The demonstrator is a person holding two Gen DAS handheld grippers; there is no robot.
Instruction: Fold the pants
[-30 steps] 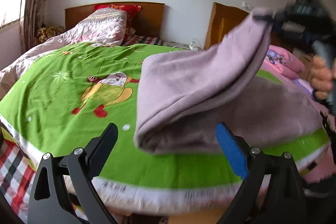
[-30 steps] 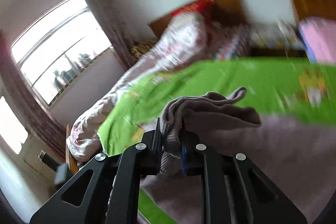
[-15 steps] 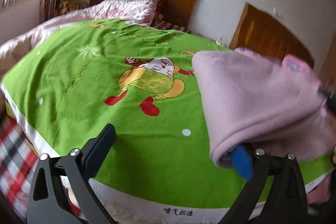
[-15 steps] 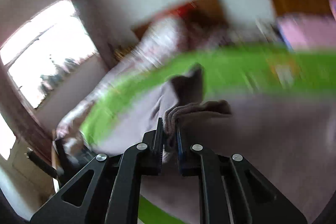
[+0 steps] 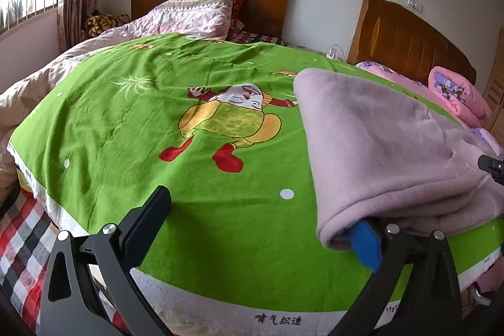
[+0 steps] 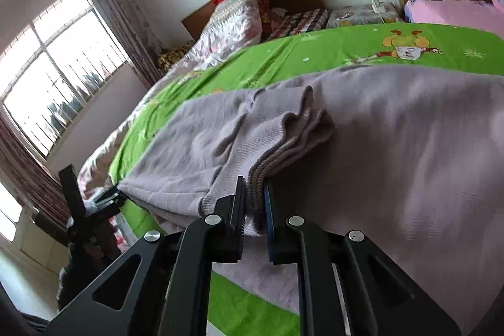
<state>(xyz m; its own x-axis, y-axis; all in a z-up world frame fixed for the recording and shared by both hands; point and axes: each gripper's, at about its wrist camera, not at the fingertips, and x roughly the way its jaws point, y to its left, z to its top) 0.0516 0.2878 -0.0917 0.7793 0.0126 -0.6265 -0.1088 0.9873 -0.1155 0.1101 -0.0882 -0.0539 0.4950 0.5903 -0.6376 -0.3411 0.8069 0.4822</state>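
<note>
Garment: lilac knit pants (image 5: 387, 144) lie doubled over on the green blanket (image 5: 176, 147), near its front edge and beside the printed cartoon figure (image 5: 233, 118); a rounded fold faces the left camera.
Right gripper: right gripper (image 6: 254, 203) is clamped on the ribbed hems (image 6: 277, 153), several layers stacked between the jaws. Judged purpose: keeping the cuffs aligned while the upper layer is laid over the lower.
Left gripper: left gripper (image 5: 261, 229) stands wide apart, gripping nothing. Its blue pad (image 5: 365, 244) sits tucked just under the fold, apparently marking or propping the crease line; the other finger is well clear over bare blanket.
Surface: blanket gives a flat, soft bed, so the cloth stays where it is put.
Progress: one fold looks nearly laid; cuffs not yet released.
Risk: the layers could shift when the clamp lets go.
</note>
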